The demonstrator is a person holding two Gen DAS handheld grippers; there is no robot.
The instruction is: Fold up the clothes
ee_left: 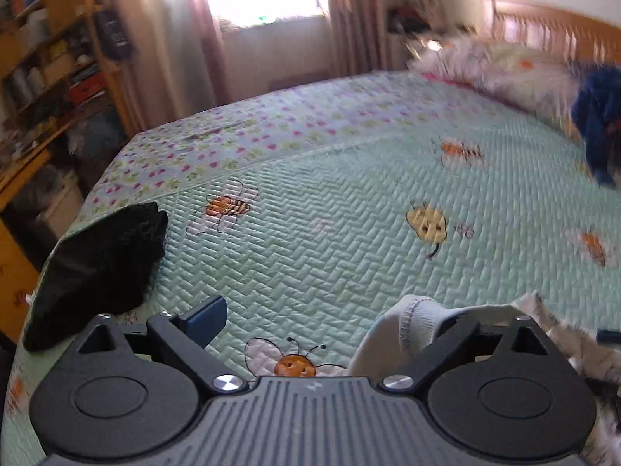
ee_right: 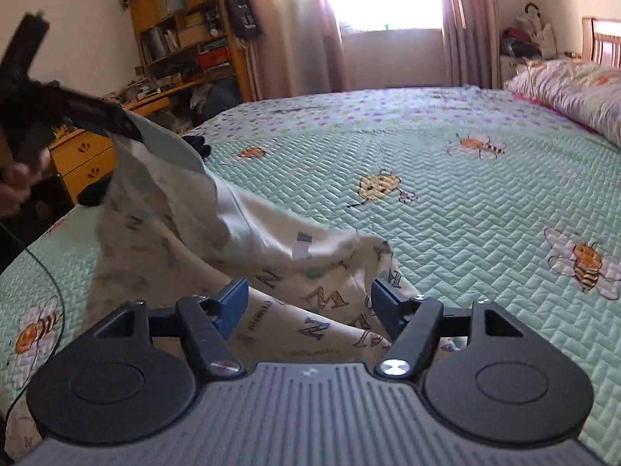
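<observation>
A cream garment printed with letters [ee_right: 217, 256] lies on the green bee-patterned bedspread [ee_right: 465, 194]. In the right wrist view my left gripper [ee_right: 128, 130] lifts one corner of it at the upper left. In the left wrist view its jaws stand wide apart [ee_left: 318, 318] and the garment's ribbed cuff [ee_left: 419, 322] drapes over the right finger. My right gripper [ee_right: 308, 303] is open just above the garment's near edge, with cloth between its blue pads [ee_right: 233, 303].
A folded black garment [ee_left: 101, 268] lies at the bed's left edge. A blue cloth [ee_left: 597, 116] and a pillow [ee_left: 504, 66] are near the headboard. Wooden shelves [ee_right: 186, 39] and a desk stand beyond the bed, by the curtained window.
</observation>
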